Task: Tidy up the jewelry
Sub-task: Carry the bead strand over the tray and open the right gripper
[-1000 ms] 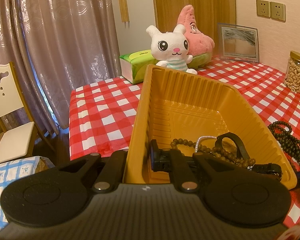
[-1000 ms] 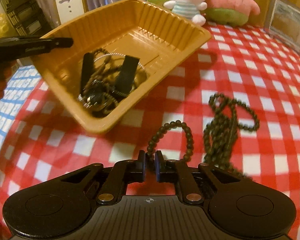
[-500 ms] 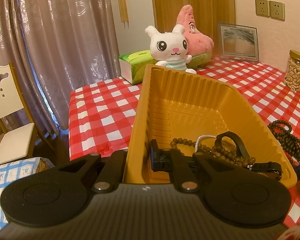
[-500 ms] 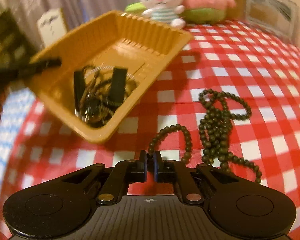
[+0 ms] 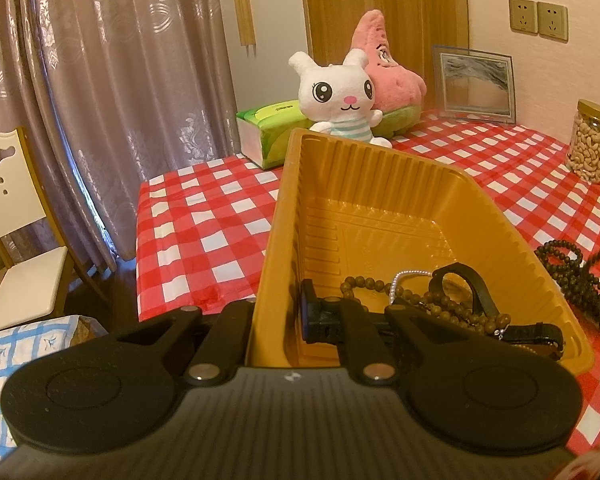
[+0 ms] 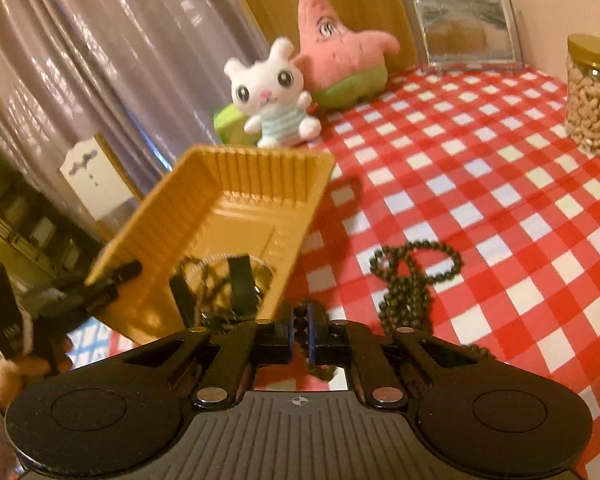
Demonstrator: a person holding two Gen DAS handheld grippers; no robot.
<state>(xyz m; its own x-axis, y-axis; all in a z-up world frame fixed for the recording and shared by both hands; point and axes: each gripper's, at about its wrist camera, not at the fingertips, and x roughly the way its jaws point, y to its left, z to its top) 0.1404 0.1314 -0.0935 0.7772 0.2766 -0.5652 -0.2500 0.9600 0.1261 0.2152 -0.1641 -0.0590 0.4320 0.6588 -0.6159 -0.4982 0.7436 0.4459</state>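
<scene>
Checked table [image 6: 480, 184], tray [image 5: 380, 200] tilted for loading.
Left tongs [image 5: 278, 312] clamp its wall; right tongs [image 6: 300, 326] pinch beads [image 6: 410, 280], tray at ten o'clock.

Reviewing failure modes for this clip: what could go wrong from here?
1. The right gripper pinches only a few beads of the small bead bracelet; it may slip out on the way to the yellow tray.
2. The left gripper clamps just the tray's thin wall, so the tray could flex or tip.
3. The long bead necklace lies close by and might snag.
</scene>
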